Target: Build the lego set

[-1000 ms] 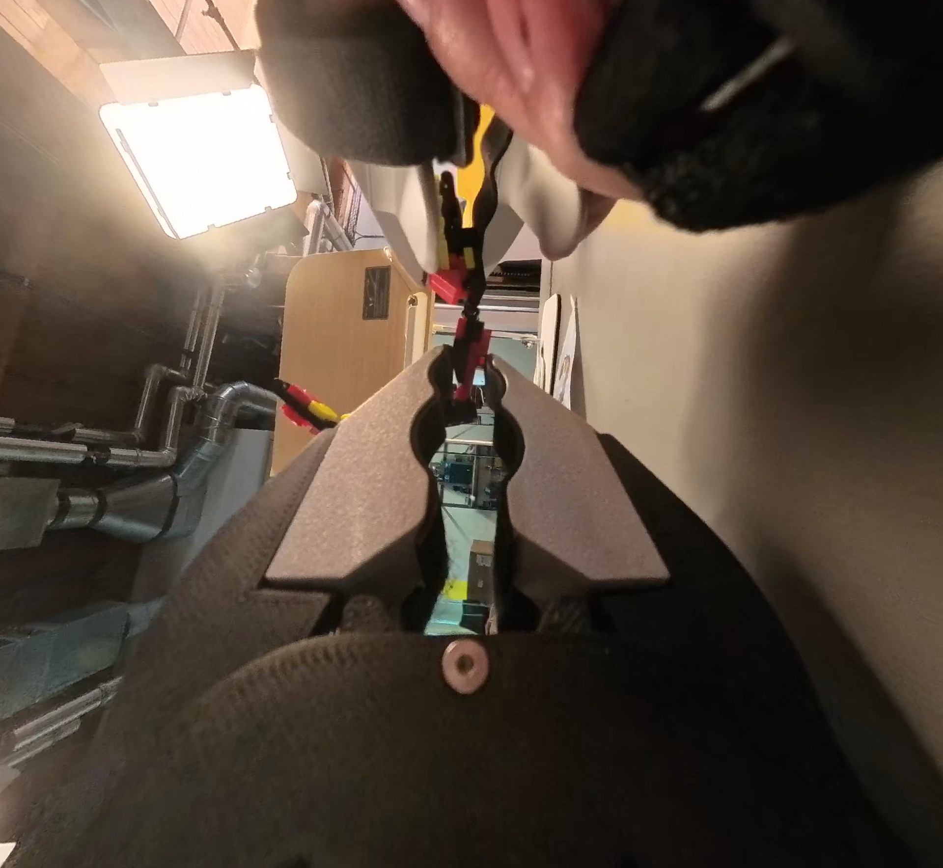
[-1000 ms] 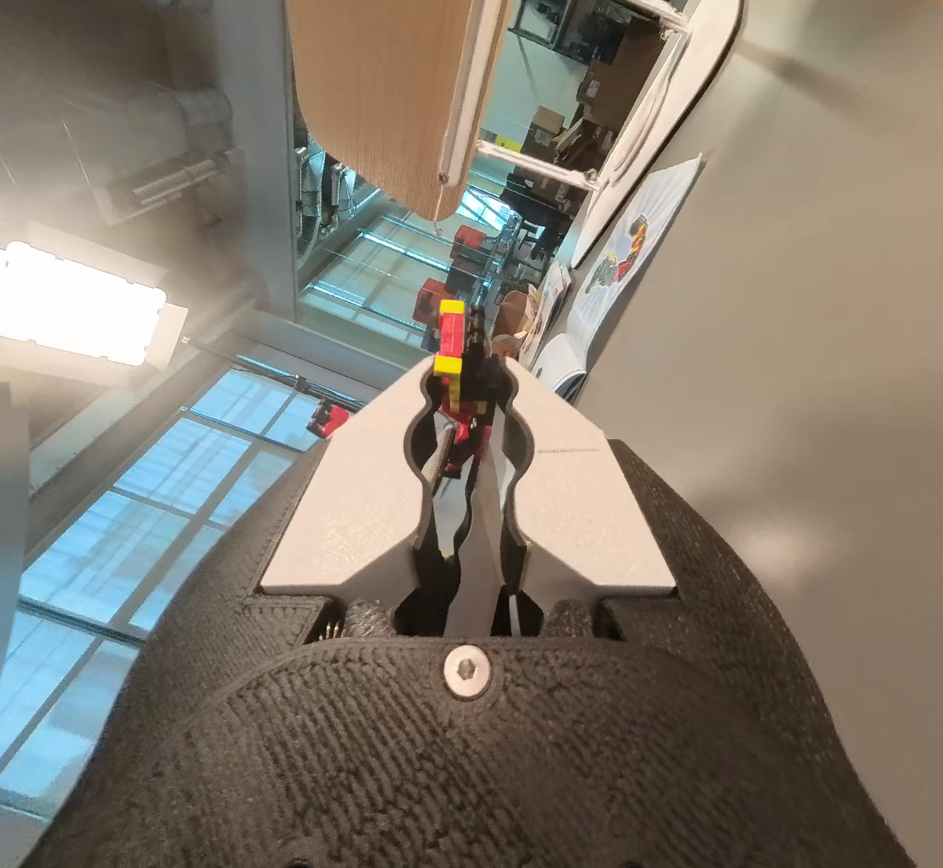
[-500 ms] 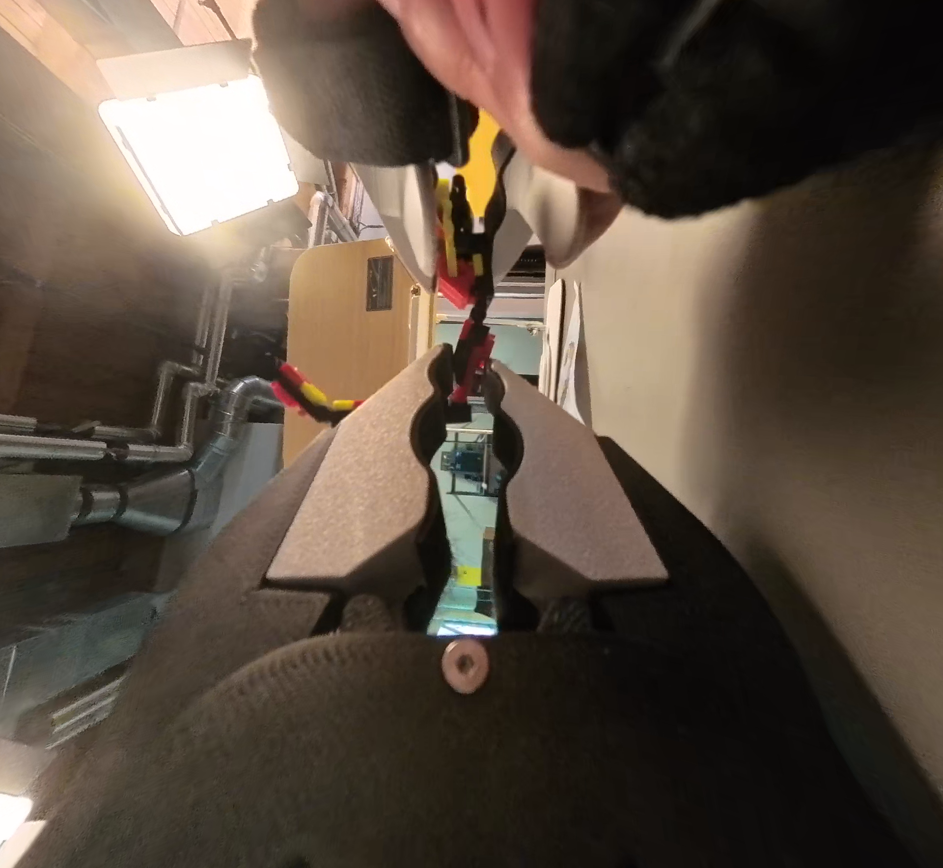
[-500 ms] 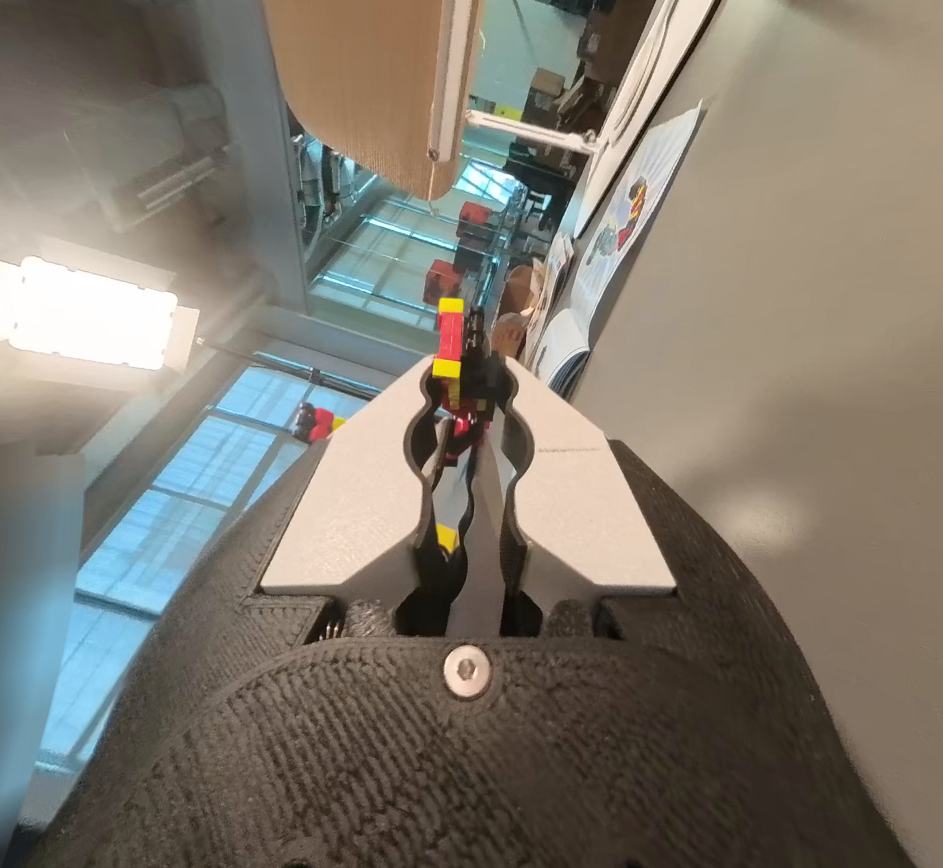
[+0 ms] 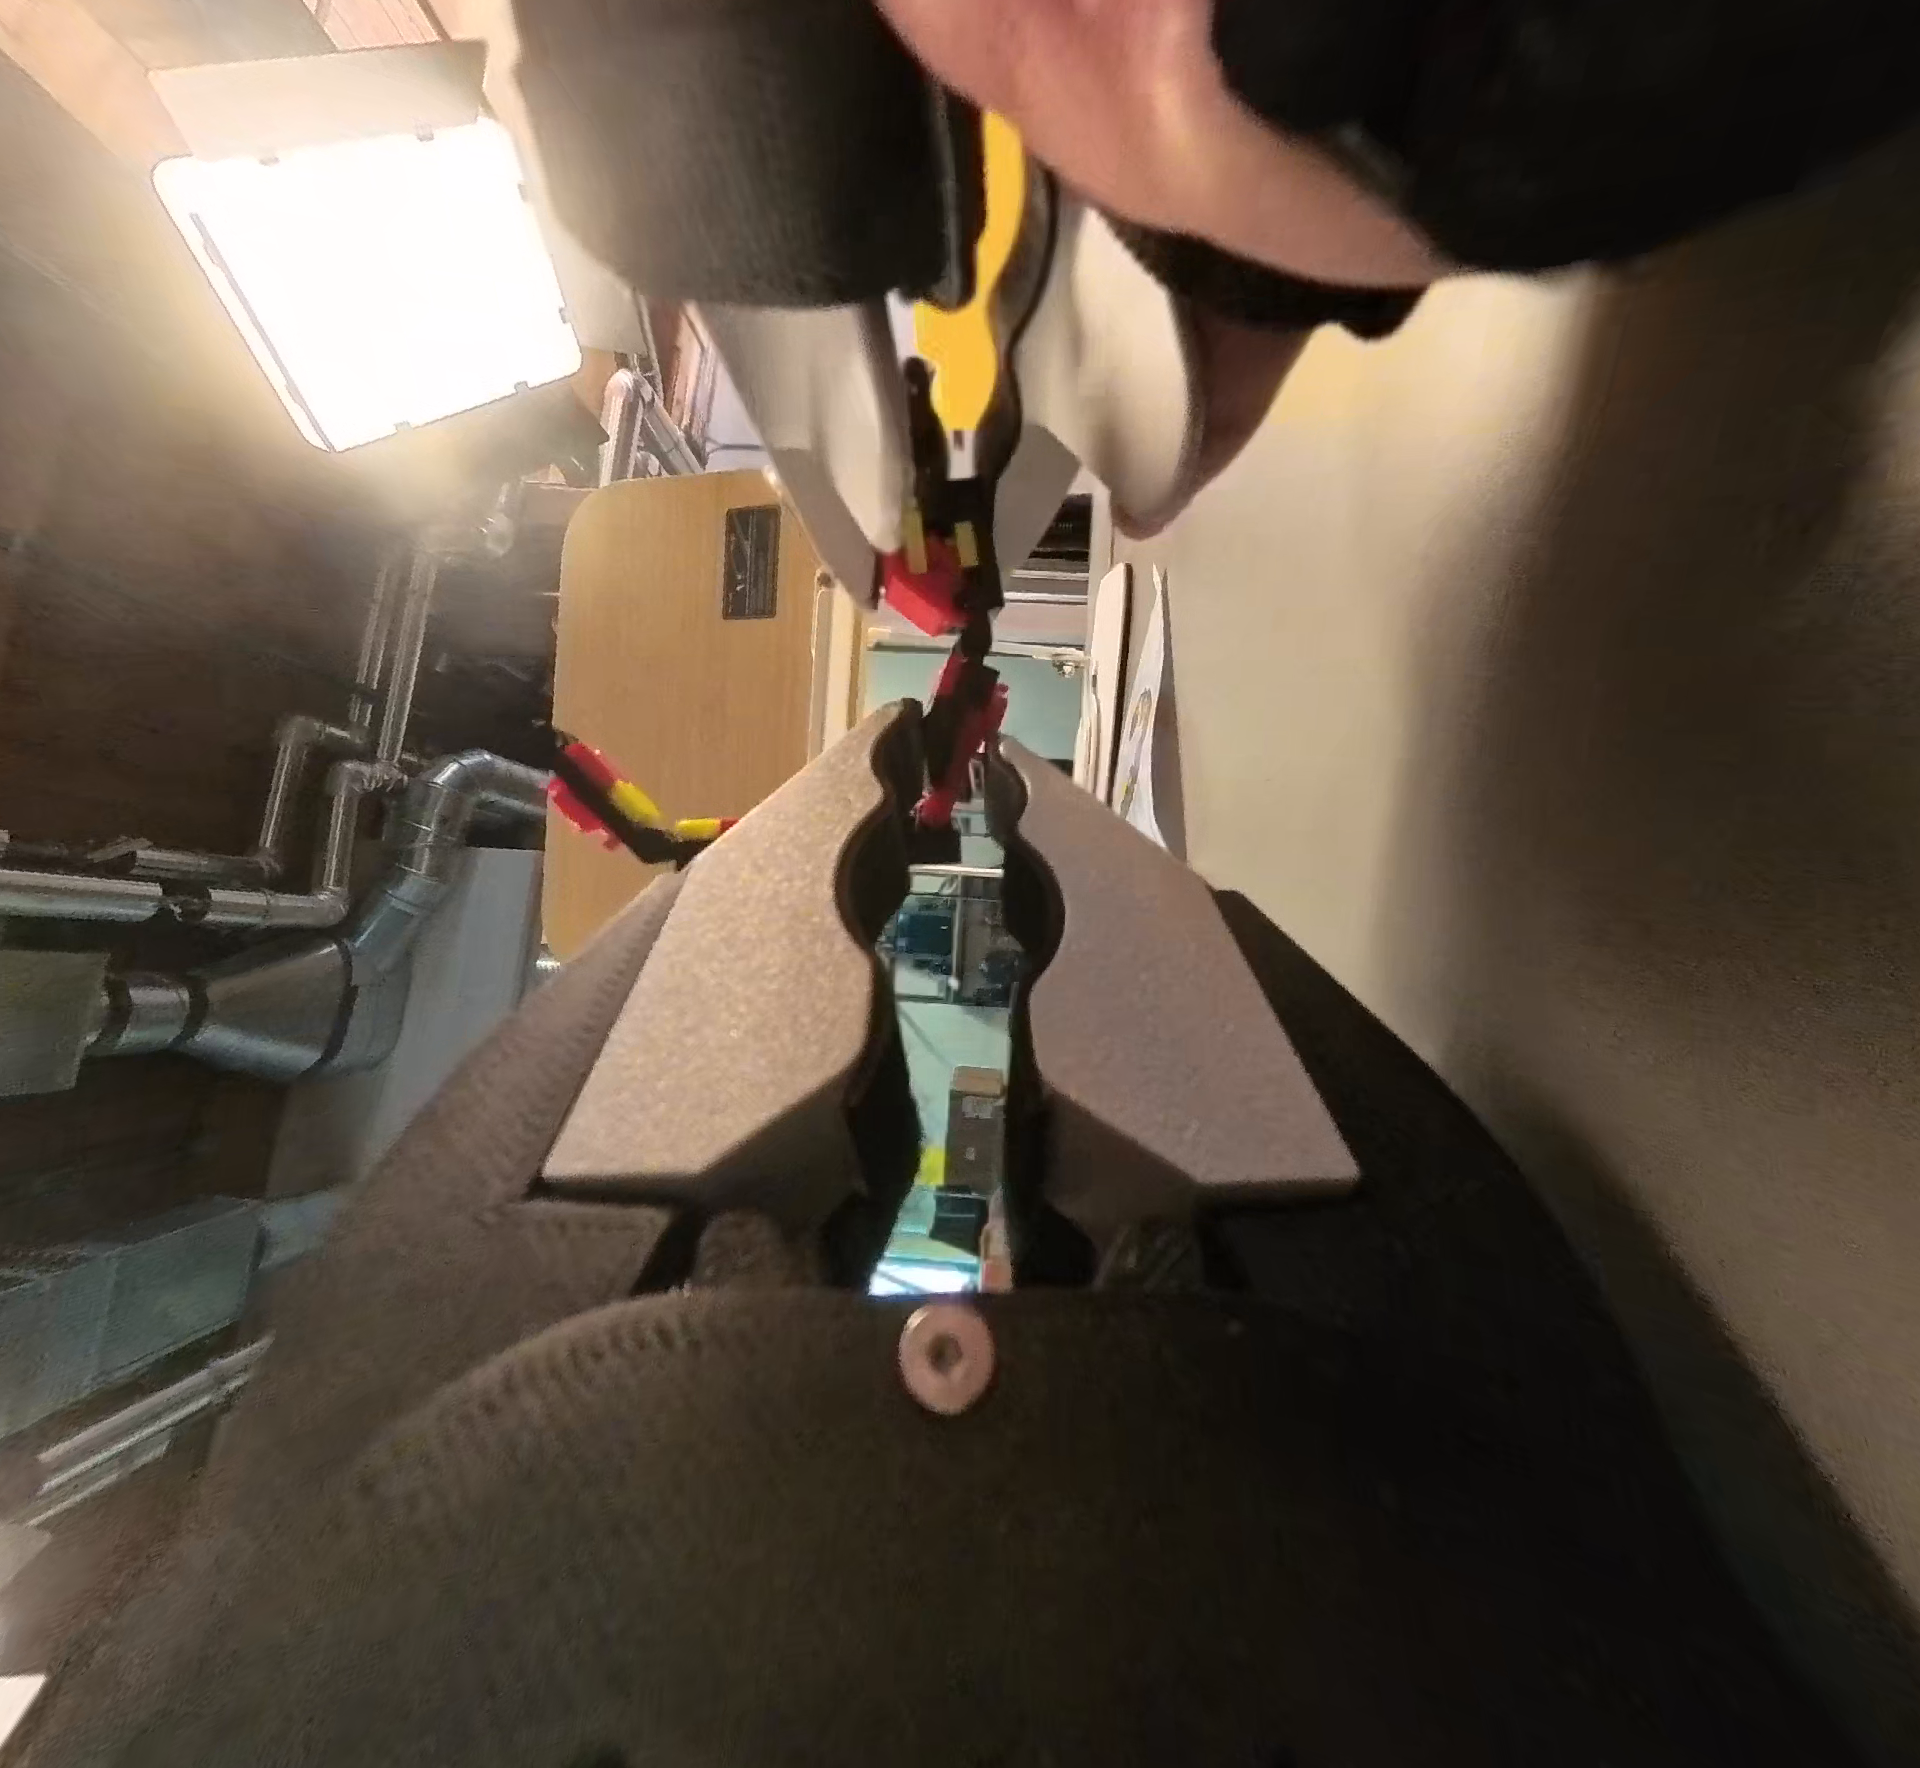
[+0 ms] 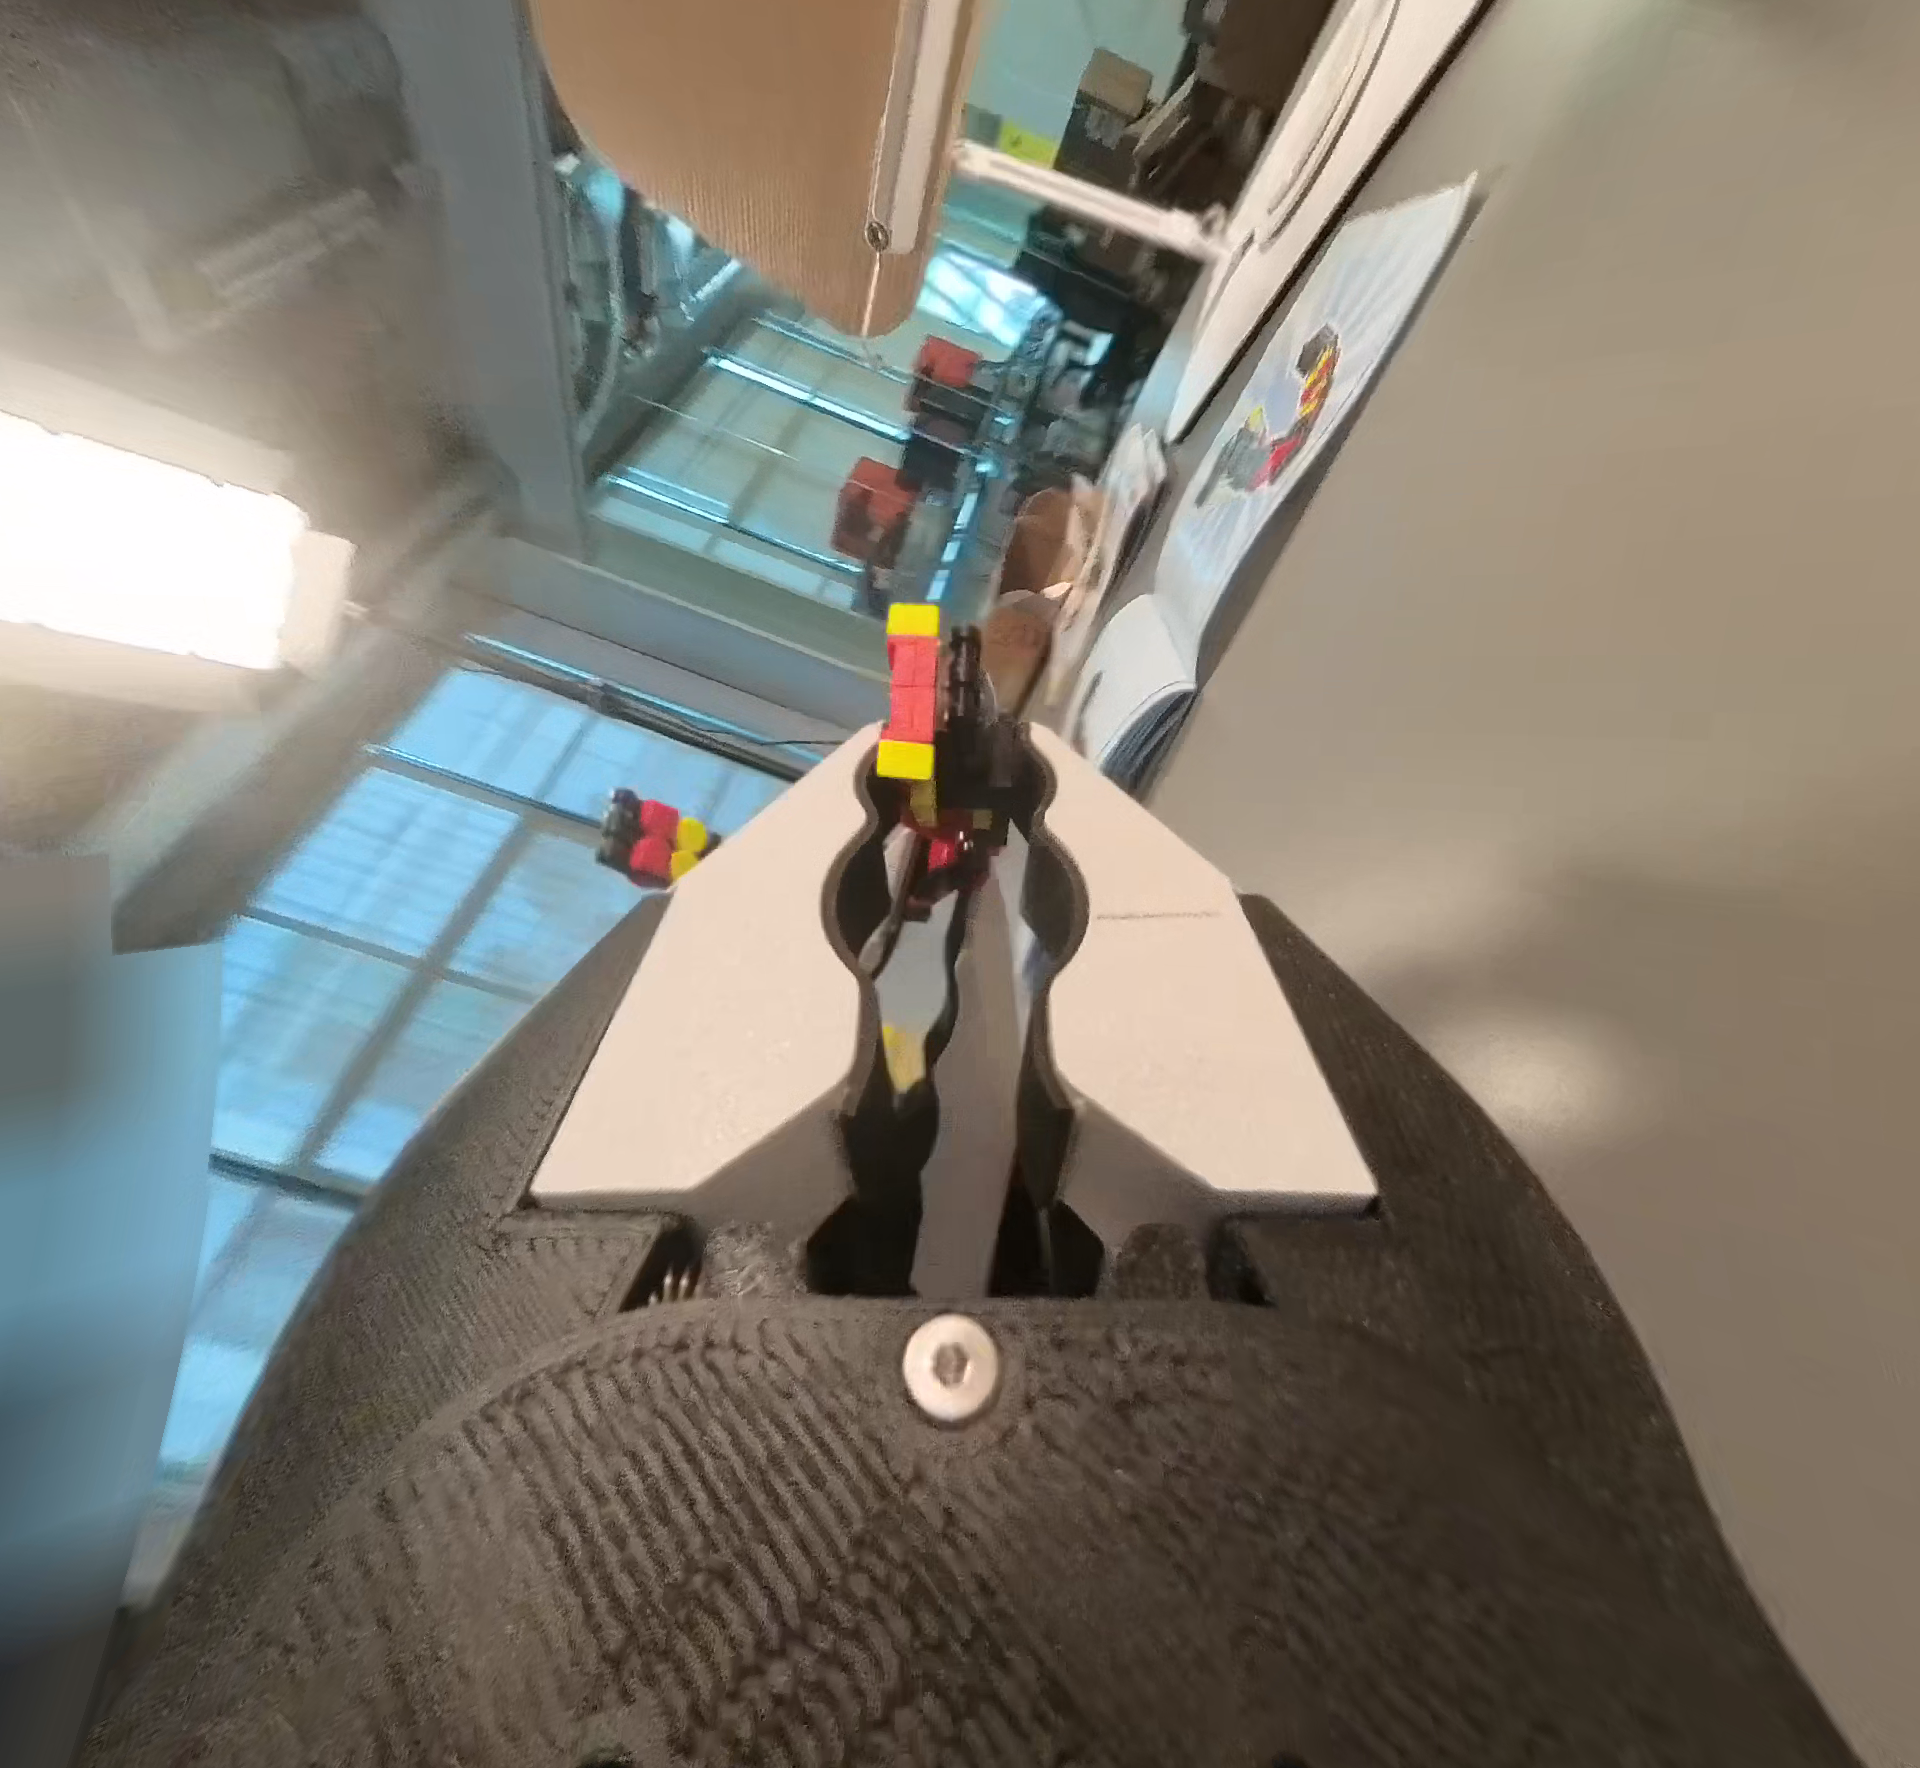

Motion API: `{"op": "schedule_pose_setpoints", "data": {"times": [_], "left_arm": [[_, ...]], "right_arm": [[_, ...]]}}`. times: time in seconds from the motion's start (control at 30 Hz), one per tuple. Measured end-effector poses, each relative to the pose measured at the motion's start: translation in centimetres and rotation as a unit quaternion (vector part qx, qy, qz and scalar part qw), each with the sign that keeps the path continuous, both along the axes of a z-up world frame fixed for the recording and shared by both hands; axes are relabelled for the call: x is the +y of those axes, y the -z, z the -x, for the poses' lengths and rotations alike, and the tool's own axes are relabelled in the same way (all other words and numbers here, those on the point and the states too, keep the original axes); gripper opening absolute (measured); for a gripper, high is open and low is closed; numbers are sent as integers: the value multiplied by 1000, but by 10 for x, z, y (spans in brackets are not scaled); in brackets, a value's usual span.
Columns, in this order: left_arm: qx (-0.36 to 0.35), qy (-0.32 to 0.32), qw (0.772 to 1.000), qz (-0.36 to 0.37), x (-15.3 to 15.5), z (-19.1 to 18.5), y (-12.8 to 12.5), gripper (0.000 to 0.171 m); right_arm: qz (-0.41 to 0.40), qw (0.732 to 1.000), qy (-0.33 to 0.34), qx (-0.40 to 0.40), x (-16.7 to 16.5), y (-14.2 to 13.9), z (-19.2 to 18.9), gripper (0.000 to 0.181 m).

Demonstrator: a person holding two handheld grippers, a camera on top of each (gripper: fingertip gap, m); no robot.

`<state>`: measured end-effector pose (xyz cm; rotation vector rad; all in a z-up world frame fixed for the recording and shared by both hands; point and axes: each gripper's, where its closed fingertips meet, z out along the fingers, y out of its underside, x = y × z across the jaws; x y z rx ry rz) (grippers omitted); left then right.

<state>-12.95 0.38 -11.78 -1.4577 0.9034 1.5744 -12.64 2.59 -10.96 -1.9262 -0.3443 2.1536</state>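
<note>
A small red, black and yellow lego model (image 5: 961, 679) hangs in the air between my two grippers. My left gripper (image 5: 951, 762) is shut on its lower red and black end. My right gripper (image 5: 940, 565) comes in from above in the left wrist view and is shut on the other end. A red, yellow and black limb (image 5: 623, 804) sticks out to the left. In the right wrist view my right gripper (image 6: 945, 762) is shut on the model (image 6: 909, 690), whose red and yellow bricks stand past the tips. The limb (image 6: 655, 835) shows at the left.
Both views are rolled sideways, with the grey table (image 6: 1558, 575) along the right. An instruction sheet (image 6: 1288, 430) and an open booklet (image 6: 1132, 679) lie on it. A person's hand (image 5: 1091, 4) holds the right gripper. A wooden panel (image 6: 727, 56) and a bright light panel (image 5: 364, 264) are behind. Only a small space, under 4 cm, lies between the two pairs of fingers. The wooden panel (image 6: 727, 56) is about 35 centimeters from both grippers' fingertips.
Both grippers stay shut on the model. The right wrist view has swung, and the model's side limb now shows more fully at the left. The hand has shifted at the top.
</note>
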Motion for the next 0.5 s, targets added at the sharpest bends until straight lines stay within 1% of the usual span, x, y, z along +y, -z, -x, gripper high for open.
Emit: {"op": "schedule_pose_setpoints", "data": {"times": [0.07, 0.1, 0.2, 0.27, 0.37, 0.47, 0.5], "left_arm": [[-4, 0, 1000, -1, 0, 1, 0, 9], [-7, -2, 1000, -4, 0, 1, -1, 9], [-15, -4, 1000, -11, -1, 3, -3, 9], [-13, -6, 1000, -7, -1, 4, -2, 9], [-13, -9, 1000, 0, 0, 5, 1, 9], [-28, -4, 1000, 4, 1, 5, 3, 10], [-41, -1, 999, 6, 1, 5, 4, 10]], "right_arm": [[73, 997, -20, 24, 0, 2, 0, 20], [87, 995, -25, 31, -1, 1, 0, 20], [85, 995, -27, 32, -3, -1, 1, 19], [51, 998, -21, 20, -3, -1, 1, 20], [-32, 999, -4, -15, -3, -1, 3, 19], [-43, 999, 4, -22, -1, 0, 4, 19], [-47, 999, 2, -19, -2, -1, 4, 23]]}}
